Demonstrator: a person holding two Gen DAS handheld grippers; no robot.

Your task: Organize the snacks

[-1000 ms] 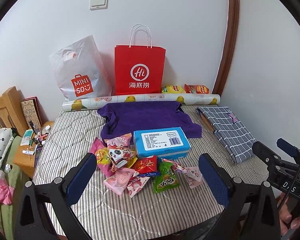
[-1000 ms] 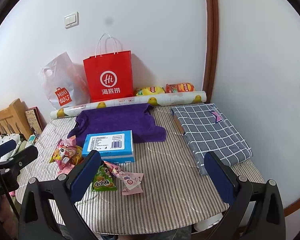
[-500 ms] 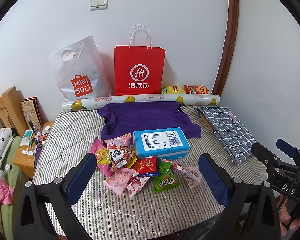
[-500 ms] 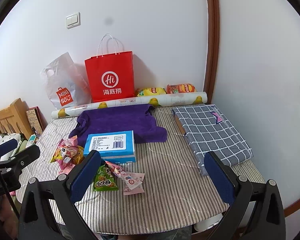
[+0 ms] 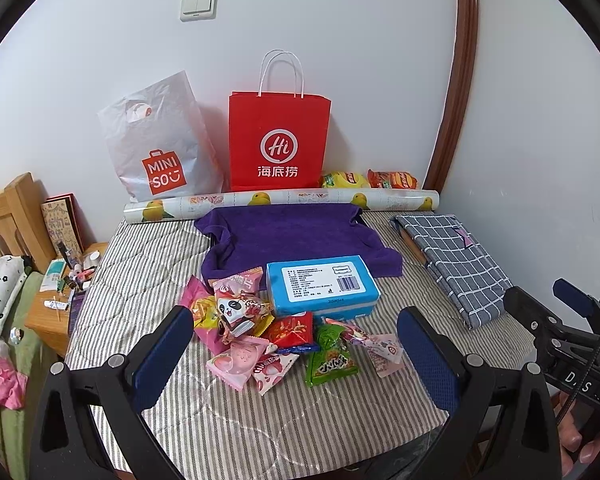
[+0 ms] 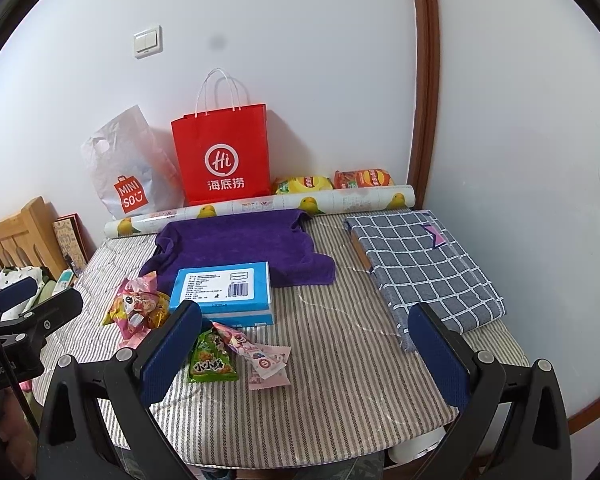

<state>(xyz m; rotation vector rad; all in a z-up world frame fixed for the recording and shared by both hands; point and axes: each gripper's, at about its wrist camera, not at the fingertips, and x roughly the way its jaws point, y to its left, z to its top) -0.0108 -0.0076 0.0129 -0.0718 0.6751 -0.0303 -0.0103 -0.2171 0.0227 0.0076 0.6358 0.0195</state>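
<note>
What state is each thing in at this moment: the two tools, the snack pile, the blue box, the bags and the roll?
Left tool: open, empty, above the snacks.
Right tool: open, empty.
Snack packets: loose heap, unsorted.
Blue box: closed, lying flat.
Red paper bag: upright against the wall.
White plastic bag: leaning on the wall.
Patterned roll: rolled up, lying flat.
Purple towel: spread out.

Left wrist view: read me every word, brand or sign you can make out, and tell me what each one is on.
"MINI SO" with a smile: white plastic shopping bag.
"Hi" and "海底捞": red paper carrier bag.
"小小酥": green snack packet.
"D.S": black body of the other tool, cut off.
Blue rectangular box: barcode and label print, too small to read.
Pink, red and panda snack wrappers: lettering too small or creased.
</note>
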